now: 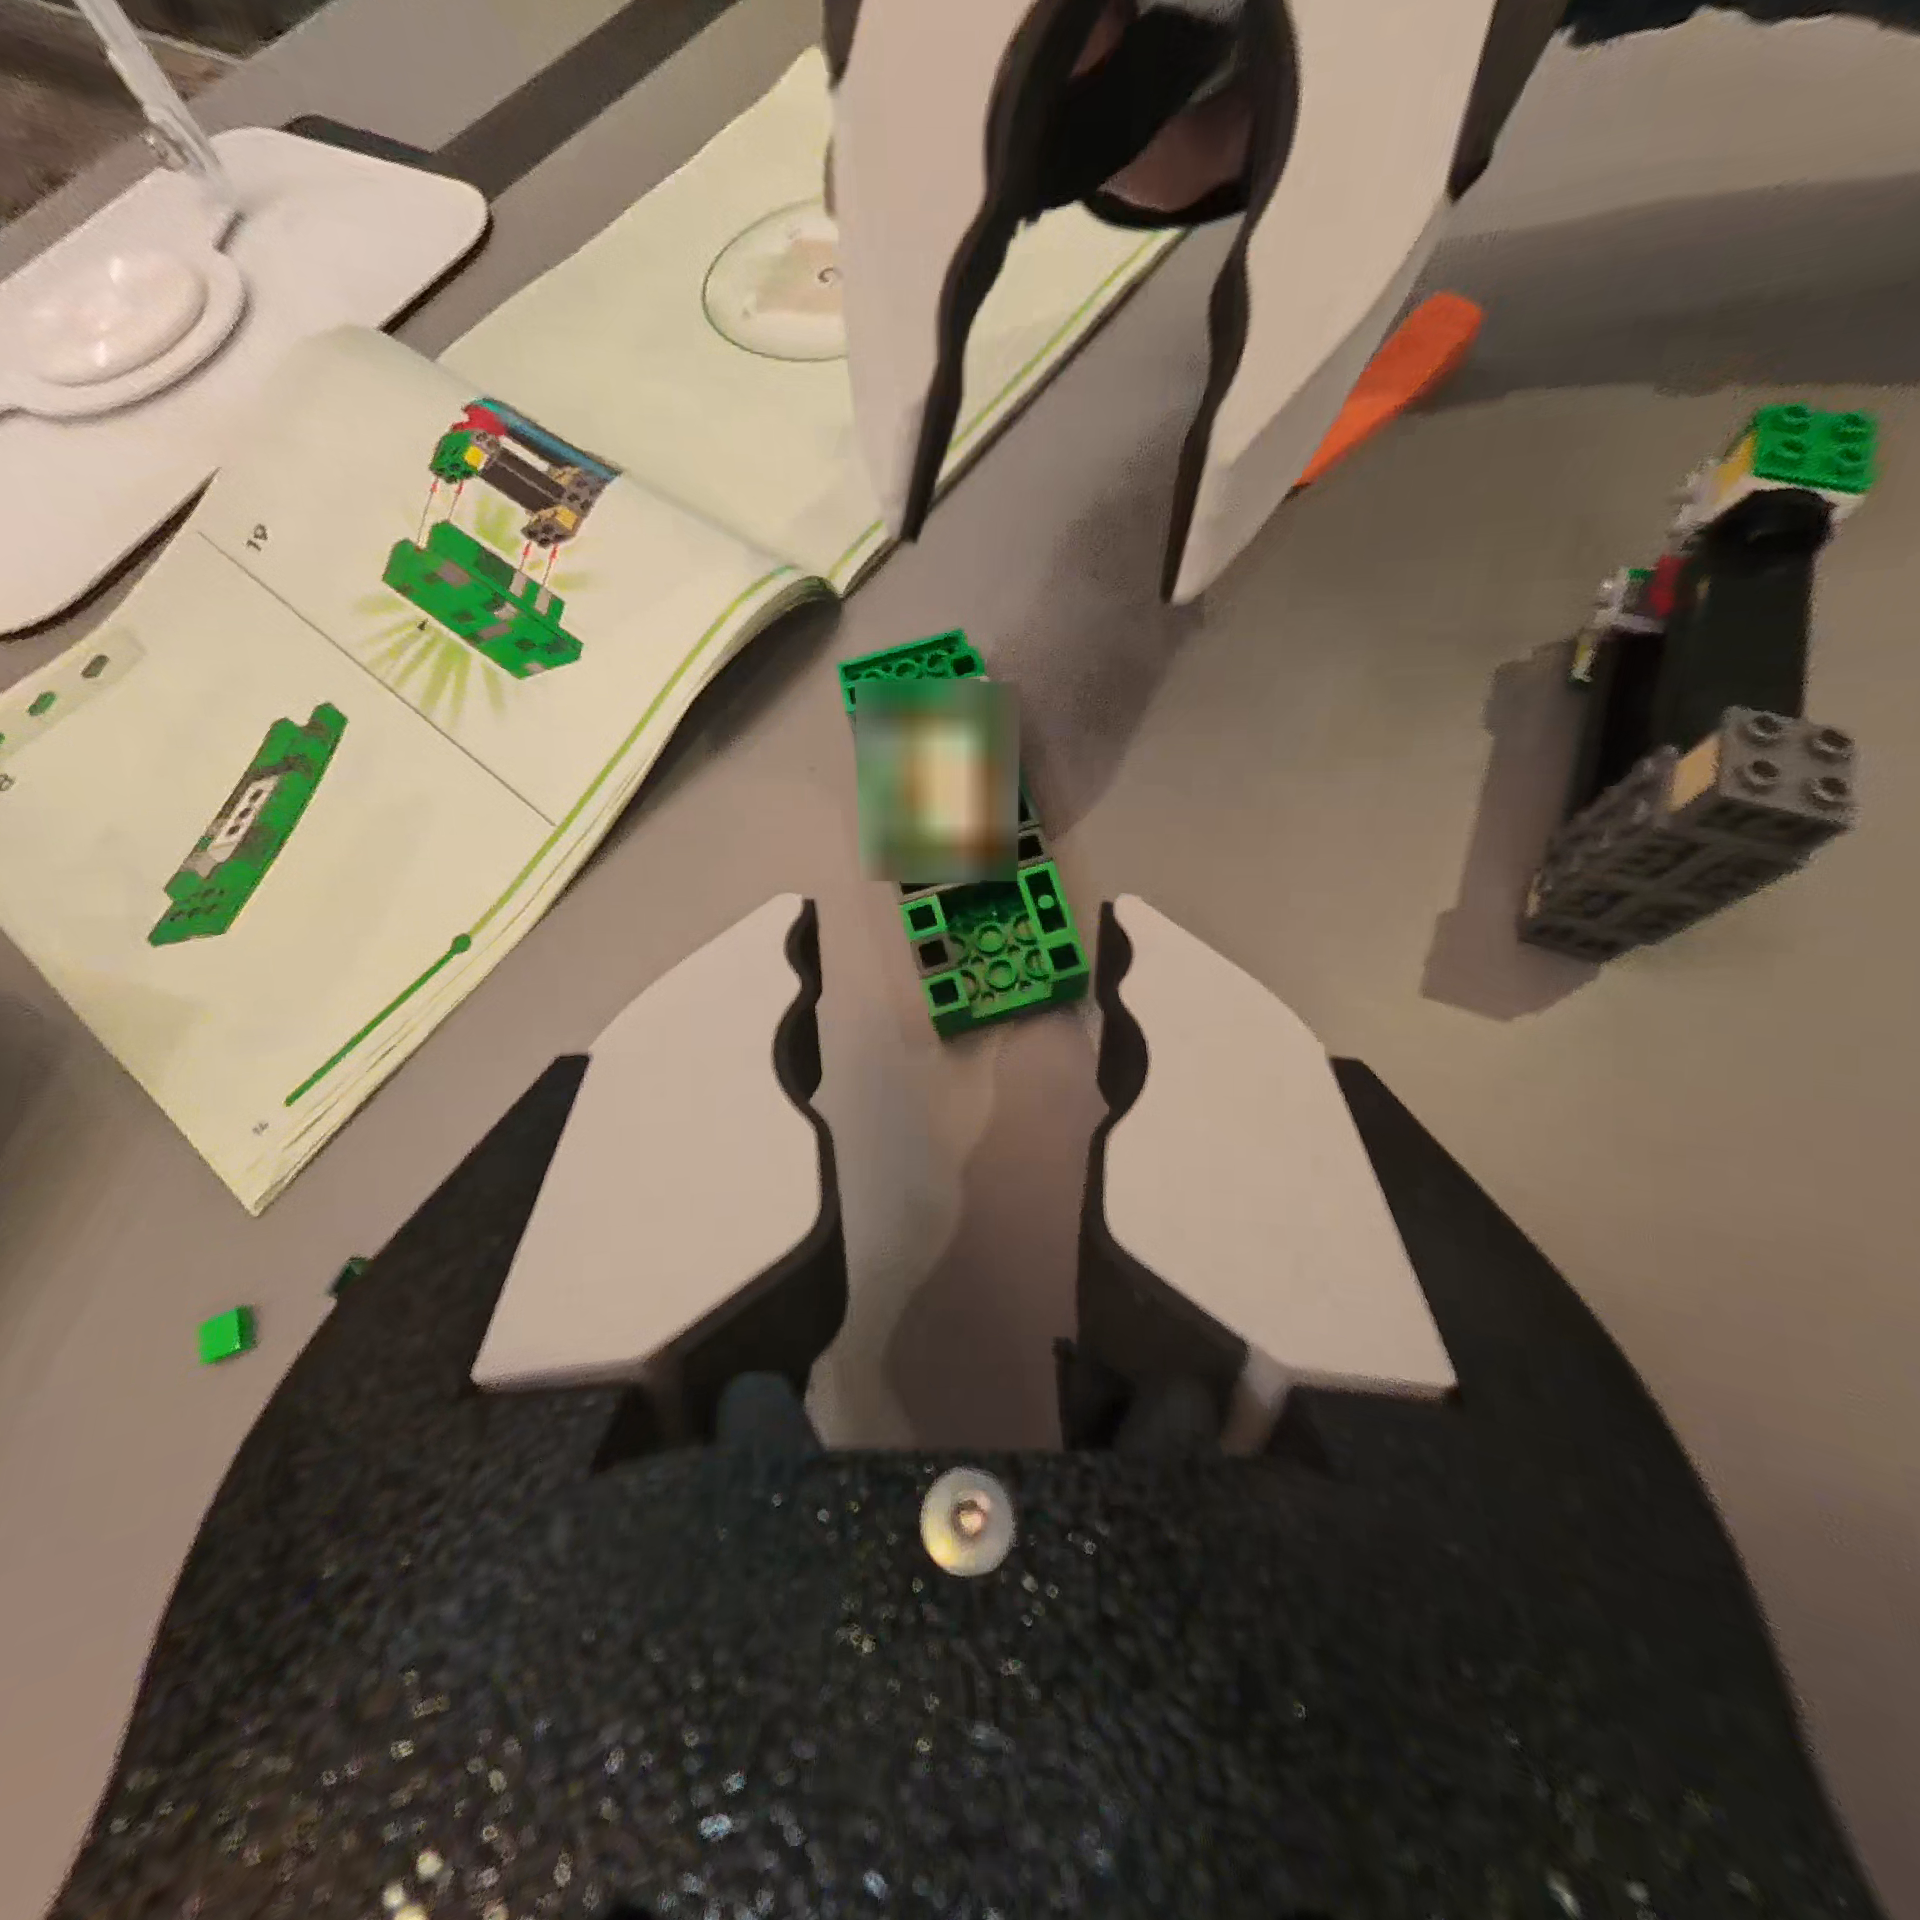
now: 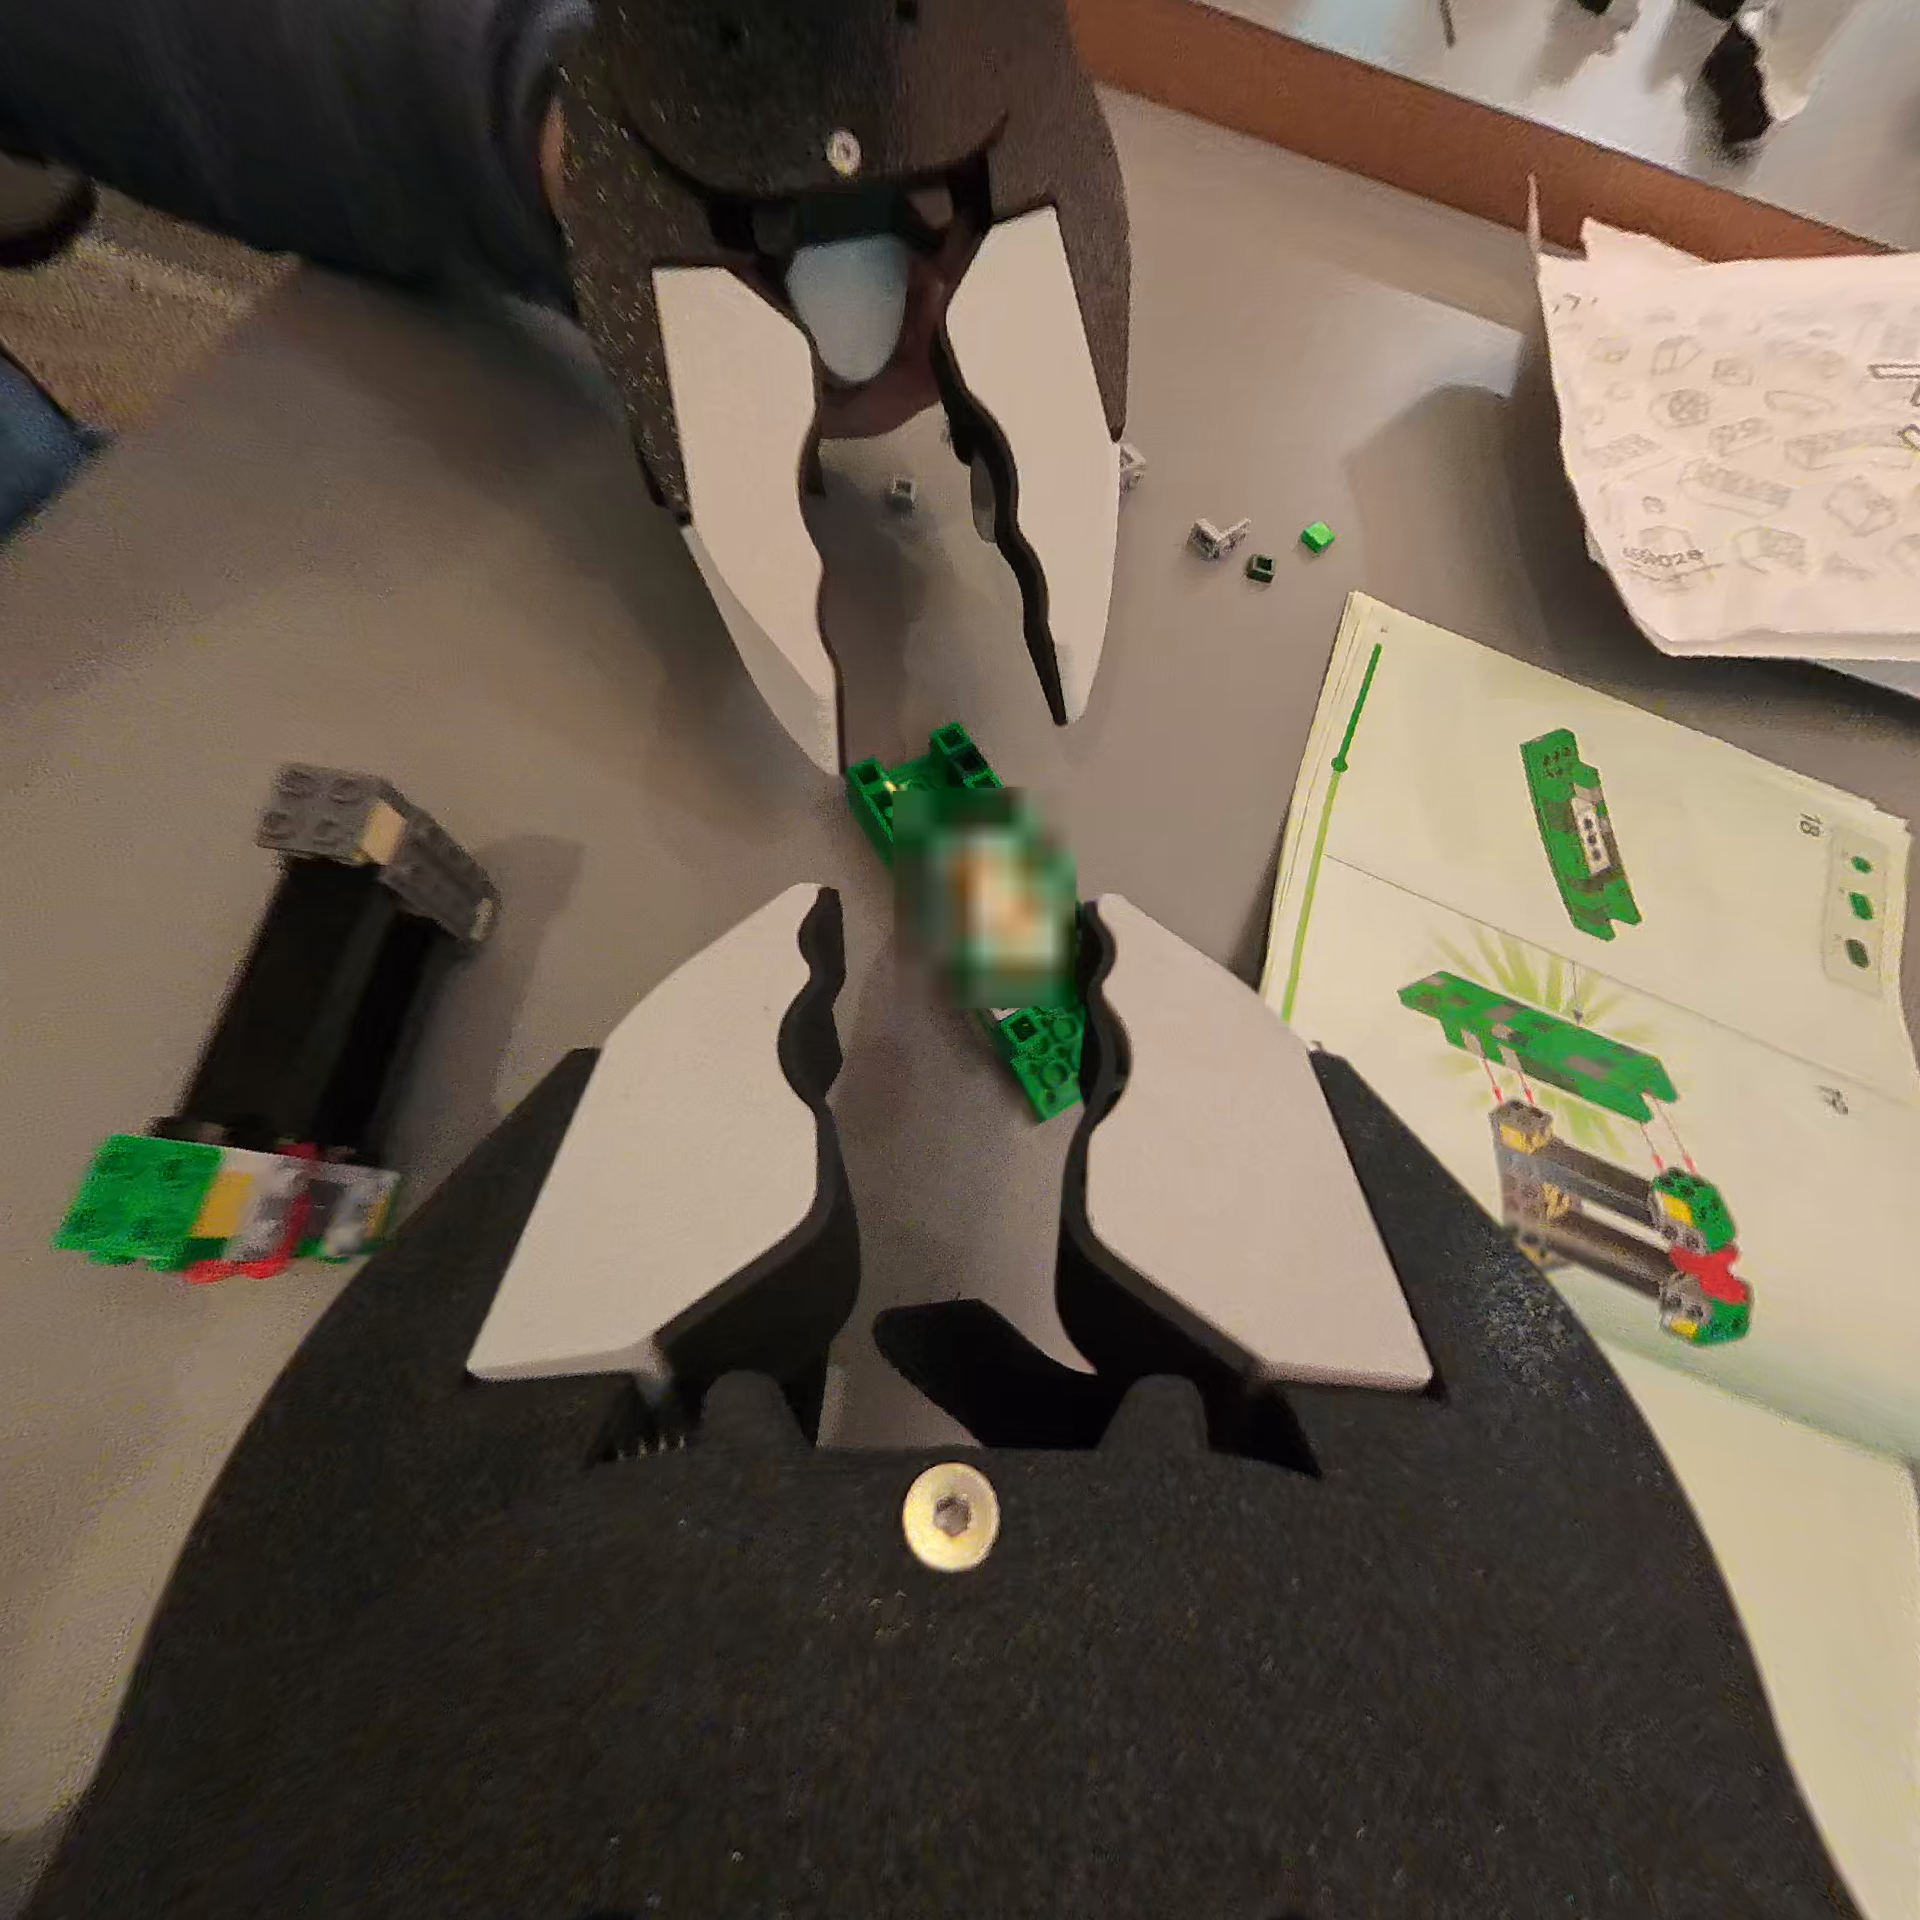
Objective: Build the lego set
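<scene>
While both tongs face each other with fingers apart, the green lego plate lies on the grey surface between them.
Left tongs and right tongs grip nothing; the black-and-grey lego assembly lies apart, opposite the open instruction booklet.

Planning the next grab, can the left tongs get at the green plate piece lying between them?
Probably yes: the left tongs stand open with the green plate piece just ahead on the bare grey table, nothing between.
</scene>
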`<state>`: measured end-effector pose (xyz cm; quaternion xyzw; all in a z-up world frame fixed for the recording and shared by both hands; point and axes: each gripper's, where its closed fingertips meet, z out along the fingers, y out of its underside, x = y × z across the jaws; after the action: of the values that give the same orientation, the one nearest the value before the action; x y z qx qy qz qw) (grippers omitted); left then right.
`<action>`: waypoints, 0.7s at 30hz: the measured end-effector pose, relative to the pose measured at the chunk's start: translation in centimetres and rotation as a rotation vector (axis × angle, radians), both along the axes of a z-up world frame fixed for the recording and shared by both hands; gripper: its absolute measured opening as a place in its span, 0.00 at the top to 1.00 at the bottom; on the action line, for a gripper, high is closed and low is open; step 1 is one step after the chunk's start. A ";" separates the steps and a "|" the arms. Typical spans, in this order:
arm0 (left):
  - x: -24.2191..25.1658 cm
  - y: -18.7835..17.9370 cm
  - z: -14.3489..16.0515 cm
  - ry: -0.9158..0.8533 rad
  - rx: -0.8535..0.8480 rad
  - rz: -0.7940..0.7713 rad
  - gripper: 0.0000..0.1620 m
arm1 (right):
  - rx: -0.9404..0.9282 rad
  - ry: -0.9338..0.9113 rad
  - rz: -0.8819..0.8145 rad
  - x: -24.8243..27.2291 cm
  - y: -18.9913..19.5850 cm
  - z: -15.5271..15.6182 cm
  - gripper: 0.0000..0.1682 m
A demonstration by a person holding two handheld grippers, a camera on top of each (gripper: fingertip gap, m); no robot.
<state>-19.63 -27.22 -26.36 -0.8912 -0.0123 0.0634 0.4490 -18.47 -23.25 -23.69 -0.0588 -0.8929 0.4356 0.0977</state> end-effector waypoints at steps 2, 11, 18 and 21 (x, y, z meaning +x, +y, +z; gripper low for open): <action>-0.1 0.2 -0.7 -0.014 -0.053 0.018 0.67 | 0.041 0.010 0.027 -1.0 -0.2 -1.1 0.71; 0.9 0.5 -2.5 -0.053 -0.178 -0.145 0.74 | 0.172 -0.150 0.131 -1.2 -0.2 -4.3 0.69; 1.4 0.1 -0.7 -0.058 -0.052 -0.302 0.65 | 0.039 -0.116 0.021 1.1 0.6 -2.6 0.71; 2.1 0.7 2.1 -0.112 0.139 -0.330 0.75 | -0.183 -0.094 -0.040 0.9 0.1 -0.4 0.84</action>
<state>-17.50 -26.56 -24.26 -0.8500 0.1047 -0.0620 0.5125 -17.55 -23.19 -24.14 -0.1056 -0.8517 0.5100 0.0587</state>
